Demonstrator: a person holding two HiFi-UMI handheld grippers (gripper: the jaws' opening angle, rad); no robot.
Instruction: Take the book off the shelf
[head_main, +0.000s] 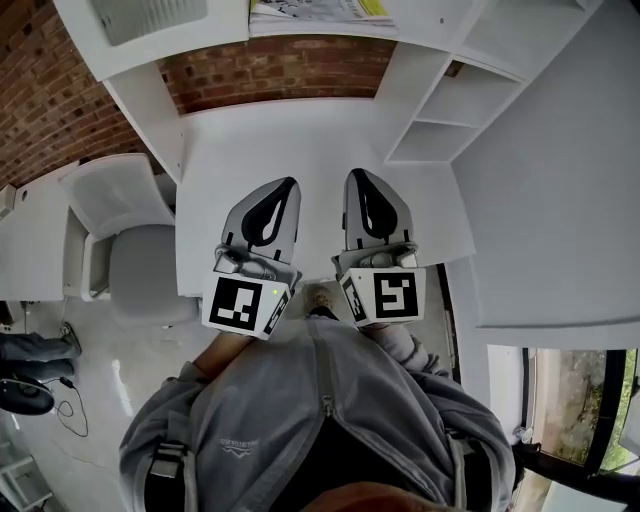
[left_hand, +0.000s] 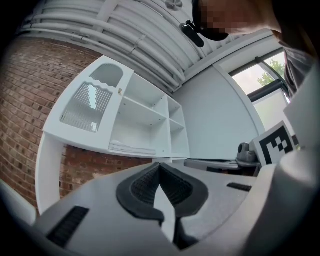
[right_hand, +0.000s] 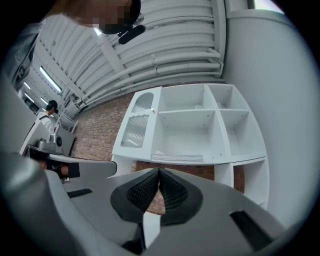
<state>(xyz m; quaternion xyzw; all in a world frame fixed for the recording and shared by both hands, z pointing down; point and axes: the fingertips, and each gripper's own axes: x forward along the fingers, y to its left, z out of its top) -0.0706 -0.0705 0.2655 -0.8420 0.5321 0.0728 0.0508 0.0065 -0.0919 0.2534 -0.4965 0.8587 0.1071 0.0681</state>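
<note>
From overhead, the left gripper (head_main: 289, 184) and right gripper (head_main: 358, 176) hang side by side above the white desk (head_main: 300, 130), both with jaws pressed together on nothing, while the book (head_main: 320, 10) lies flat in the shelf (head_main: 430, 25) well ahead of the tips. In the left gripper view the closed pads (left_hand: 150, 185) hold nothing and the book (left_hand: 131, 147) rests on the floor of the wide compartment, up and left of them, far off. In the right gripper view the shut tips point just beneath the book (right_hand: 177, 156), well apart from it.
</note>
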